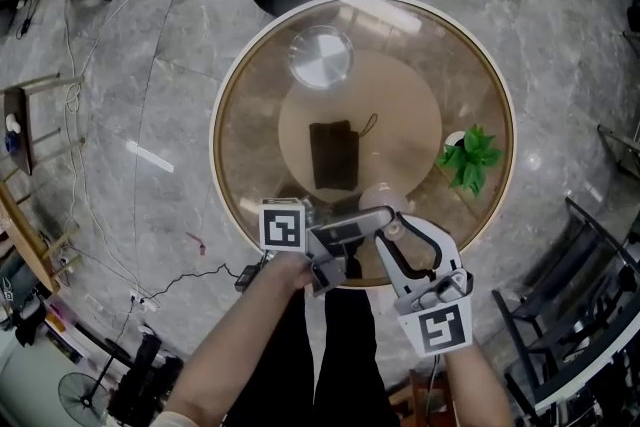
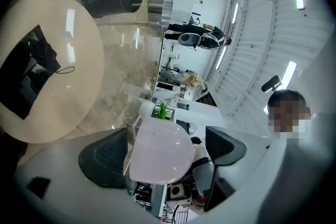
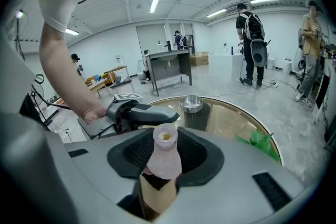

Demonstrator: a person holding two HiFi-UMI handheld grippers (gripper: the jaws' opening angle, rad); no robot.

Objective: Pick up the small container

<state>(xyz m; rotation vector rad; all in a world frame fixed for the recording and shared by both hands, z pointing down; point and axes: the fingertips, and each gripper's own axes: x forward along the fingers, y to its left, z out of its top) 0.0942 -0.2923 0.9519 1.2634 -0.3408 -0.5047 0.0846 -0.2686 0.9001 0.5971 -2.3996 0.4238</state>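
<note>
Left gripper (image 2: 165,152) holds its ribbed black pads (image 2: 102,157) spread wide either side of the small container (image 2: 157,160), a frosted pale-pink bottle with a rounded base. Right gripper (image 3: 164,149) clamps its narrow body over the near rim of the round glass table (image 1: 250,135).

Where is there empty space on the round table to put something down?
On the glass table, the left side, between the rim and the black pouch, is bare. So is the stretch between the metal bowl and the potted plant. The near edge is crowded: the left tongs and right tongs meet there round the pink bottle.
</note>
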